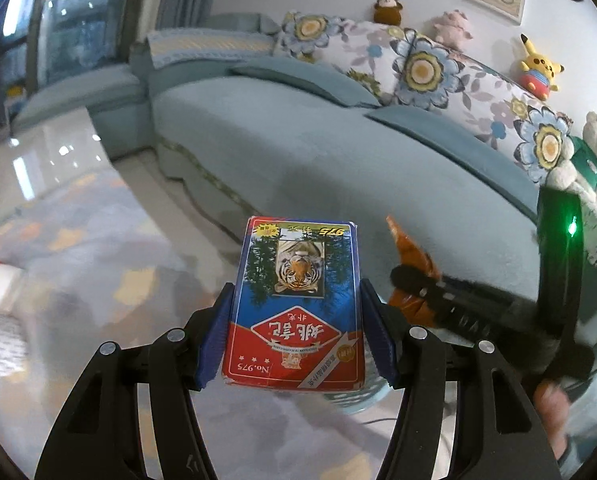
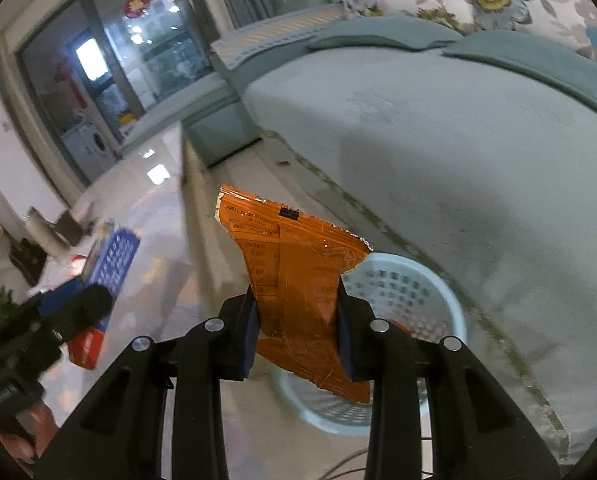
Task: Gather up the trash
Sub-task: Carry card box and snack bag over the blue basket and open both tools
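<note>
**A:** What's closest to your lenses?

**Me:** My own black fingers. Between the blue pads of my left gripper (image 1: 294,328) sits a card box (image 1: 296,304), red and blue with a tiger picture, clamped across its 2 long sides and sticking out flat ahead of me. My right gripper (image 2: 298,334) is pinched on an orange wrapper (image 2: 298,284), which stands up crumpled between the pads.

**A:** And the bin?

**Me:** A pale blue basket (image 2: 434,280) stands on the floor just beside the front edge of the sofa (image 2: 478,152). In the right view it lies right behind and below the wrapper, so I judge I'm nearly over it.

**A:** What could spoil this?

**Me:** The wrapper is light and wide; let go off-centre and it could flutter past the rim onto the floor. The box is smooth card held only by its edges, so a tilt might let it slide out early. Also my 2 grippers are near each other, and both crowding 1 basket risks a knock.
</note>
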Demonstrator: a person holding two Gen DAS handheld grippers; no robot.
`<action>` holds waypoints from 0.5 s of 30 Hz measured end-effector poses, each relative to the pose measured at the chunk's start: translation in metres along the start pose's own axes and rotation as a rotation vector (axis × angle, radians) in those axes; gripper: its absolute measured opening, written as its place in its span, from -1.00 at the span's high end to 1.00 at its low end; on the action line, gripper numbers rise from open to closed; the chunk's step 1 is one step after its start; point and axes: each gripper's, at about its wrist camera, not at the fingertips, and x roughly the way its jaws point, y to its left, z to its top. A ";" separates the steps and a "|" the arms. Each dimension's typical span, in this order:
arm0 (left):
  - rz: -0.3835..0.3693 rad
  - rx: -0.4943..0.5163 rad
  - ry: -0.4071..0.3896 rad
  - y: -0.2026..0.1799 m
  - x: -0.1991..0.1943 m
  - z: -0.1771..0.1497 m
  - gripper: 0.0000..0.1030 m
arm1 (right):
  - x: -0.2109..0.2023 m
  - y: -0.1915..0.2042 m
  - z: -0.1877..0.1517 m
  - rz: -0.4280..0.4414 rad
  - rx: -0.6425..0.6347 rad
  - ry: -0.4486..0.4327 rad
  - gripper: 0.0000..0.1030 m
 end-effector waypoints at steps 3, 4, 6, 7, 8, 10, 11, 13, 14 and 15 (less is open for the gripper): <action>-0.033 -0.021 0.042 -0.004 0.025 -0.005 -0.13 | 0.014 -0.019 -0.007 -0.019 0.038 0.038 0.44; -0.036 -0.019 0.054 -0.006 0.032 -0.007 -0.13 | 0.021 -0.027 -0.010 -0.025 0.052 0.060 0.44; -0.039 -0.013 0.082 -0.010 0.047 -0.013 -0.13 | 0.034 -0.038 -0.015 -0.043 0.073 0.099 0.43; -0.040 -0.012 0.094 -0.010 0.052 -0.015 -0.13 | 0.041 -0.043 -0.020 -0.045 0.085 0.121 0.43; -0.041 -0.011 0.104 -0.010 0.056 -0.017 -0.13 | 0.048 -0.047 -0.024 -0.047 0.098 0.141 0.42; -0.036 -0.011 0.130 -0.007 0.065 -0.020 -0.14 | 0.062 -0.052 -0.030 -0.050 0.122 0.175 0.39; -0.036 -0.010 0.142 -0.005 0.069 -0.021 -0.14 | 0.067 -0.055 -0.033 -0.048 0.133 0.187 0.37; -0.028 -0.013 0.153 -0.002 0.071 -0.023 -0.14 | 0.078 -0.059 -0.038 -0.048 0.157 0.210 0.36; -0.022 -0.019 0.163 0.000 0.074 -0.025 -0.15 | 0.082 -0.062 -0.040 -0.049 0.164 0.218 0.36; -0.020 -0.024 0.172 0.001 0.076 -0.025 -0.15 | 0.085 -0.062 -0.041 -0.049 0.170 0.225 0.33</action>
